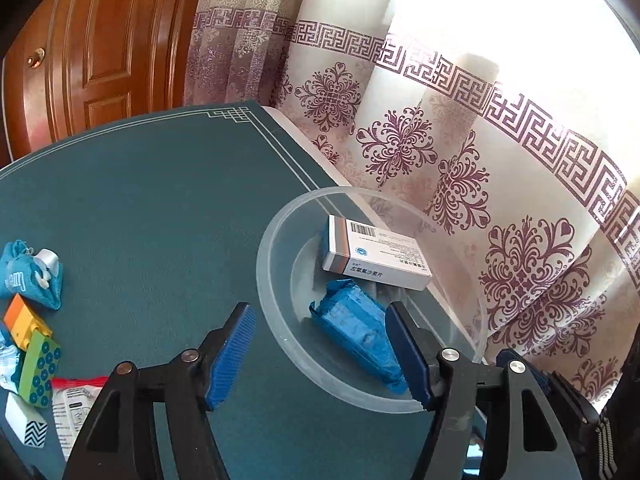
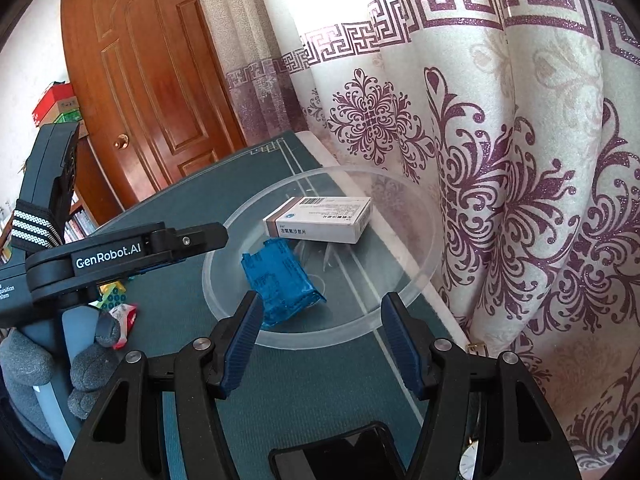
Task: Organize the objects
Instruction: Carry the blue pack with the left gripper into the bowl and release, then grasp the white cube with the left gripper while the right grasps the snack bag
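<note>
A clear plastic bowl (image 1: pixel 272 264) stands on the teal table mat near the curtain. In it lie a white medicine box (image 1: pixel 376 256) and a crumpled blue packet (image 1: pixel 352 324). My left gripper (image 1: pixel 320 344) hangs open over the bowl's near side. The blue packet lies between its fingers, close to the right pad, and the left pad stands well apart from it. In the right wrist view the bowl (image 2: pixel 212 280), the box (image 2: pixel 320 220) and the packet (image 2: pixel 276 280) show again. My right gripper (image 2: pixel 320 316) is open at the bowl's near rim with nothing between its fingers.
At the mat's left lie a teal pouch (image 1: pixel 32 276), an orange block (image 1: pixel 24 320), a green dotted block (image 1: pixel 40 372), a white zigzag box (image 1: pixel 26 424) and a red-and-white sachet (image 1: pixel 76 400). A curtain (image 1: pixel 480 160) hangs behind the bowl. A dark phone (image 2: pixel 340 456) lies near the front. A gloved hand (image 2: pixel 92 364) is at left.
</note>
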Motion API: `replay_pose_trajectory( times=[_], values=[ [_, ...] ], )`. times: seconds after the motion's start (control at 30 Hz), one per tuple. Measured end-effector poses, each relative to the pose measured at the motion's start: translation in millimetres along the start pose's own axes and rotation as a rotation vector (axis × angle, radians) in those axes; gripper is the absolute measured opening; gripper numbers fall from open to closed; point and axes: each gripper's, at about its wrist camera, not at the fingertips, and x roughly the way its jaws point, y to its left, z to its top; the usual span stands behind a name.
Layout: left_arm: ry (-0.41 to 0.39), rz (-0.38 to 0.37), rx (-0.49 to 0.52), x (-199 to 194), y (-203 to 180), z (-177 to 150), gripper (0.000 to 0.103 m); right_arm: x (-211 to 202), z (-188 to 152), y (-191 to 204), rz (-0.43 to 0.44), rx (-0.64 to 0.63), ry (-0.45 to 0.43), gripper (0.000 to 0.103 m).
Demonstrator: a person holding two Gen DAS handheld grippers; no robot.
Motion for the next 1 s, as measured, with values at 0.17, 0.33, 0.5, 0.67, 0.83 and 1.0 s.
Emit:
replay_pose_trajectory(
  times=[0.17, 0.33, 0.5, 0.67, 0.83, 1.0],
  values=[
    [-0.028, 0.100, 0.031, -9.1, 6.4, -10.0, 0.081, 1.9, -2.2, 5.5, 0.005, -0.012, 0.007, 0.063],
    [-0.040, 0.154, 0.064, -19.2, 10.3, -20.0, 0.093, 1.9, -4.3, 12.1, 0.017, -0.024, 0.012, 0.063],
    [-0.040, 0.176, 0.044, -29.0, 19.9, -28.6, 0.097, 4.0, -8.6, 20.1, 0.032, -0.036, 0.027, 0.063],
    [-0.055, 0.214, 0.028, -41.6, 33.6, -37.4, 0.098, 6.2, -14.4, 33.4, 0.050, -0.062, 0.046, 0.063],
    [-0.067, 0.253, 0.019, -54.7, 49.7, -45.8, 0.098, 9.3, -18.6, 46.8, 0.065, -0.084, 0.061, 0.063],
    [-0.064, 0.299, -0.006, -65.5, 70.1, -55.5, 0.100, 11.8, -23.5, 60.3, 0.081, -0.095, 0.077, 0.063]
  ],
)
